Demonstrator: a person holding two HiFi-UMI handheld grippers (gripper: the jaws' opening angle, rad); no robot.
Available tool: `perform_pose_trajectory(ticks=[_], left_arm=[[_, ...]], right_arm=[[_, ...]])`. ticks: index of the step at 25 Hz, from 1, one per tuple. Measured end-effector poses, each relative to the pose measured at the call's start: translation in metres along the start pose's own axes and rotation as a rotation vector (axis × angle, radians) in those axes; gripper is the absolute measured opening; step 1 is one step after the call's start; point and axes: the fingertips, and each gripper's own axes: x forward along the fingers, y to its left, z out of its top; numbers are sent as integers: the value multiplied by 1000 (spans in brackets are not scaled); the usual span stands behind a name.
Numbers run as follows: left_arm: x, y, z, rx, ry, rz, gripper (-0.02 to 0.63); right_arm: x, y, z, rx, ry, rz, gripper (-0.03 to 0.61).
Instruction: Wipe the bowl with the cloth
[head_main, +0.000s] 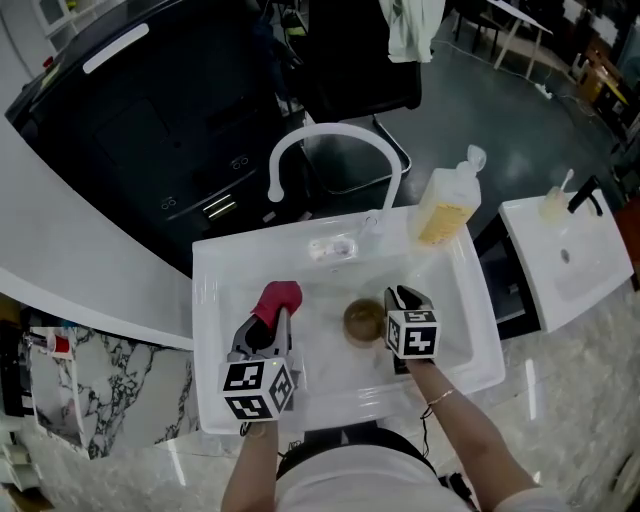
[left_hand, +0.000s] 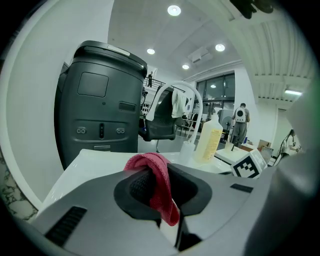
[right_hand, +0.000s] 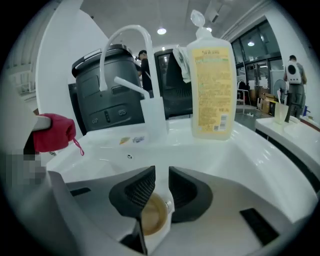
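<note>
Frankly, I judge the wiping not yet under way. The cloth is well clear of the bowl, which sits in the sink with a brownish inside. Bringing the two together and rubbing round the inside is all left to do. My left tongs are pinched on the cloth, a red fold bunched between the pads with its tail hanging down. My right tongs stand parted with a clear gap. The bowl lies just below and between their tips, its rim close by one pad, but I see no pad pressing on it.
</note>
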Motion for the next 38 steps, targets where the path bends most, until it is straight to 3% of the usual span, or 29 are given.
perform_pose_trajectory(ticks=[16,23,38], left_arm=[[-5,-11,10,34,-31,-87,58],[-11,-15,12,64,-39,-122,58],[-26,-16,14,101,-52,-160,58]], right_arm=[[-118,18,62,-6,-282,-30,14],[-156,36,70,-23,-362,11,6],[-181,52,69,-26,-391,14,5]])
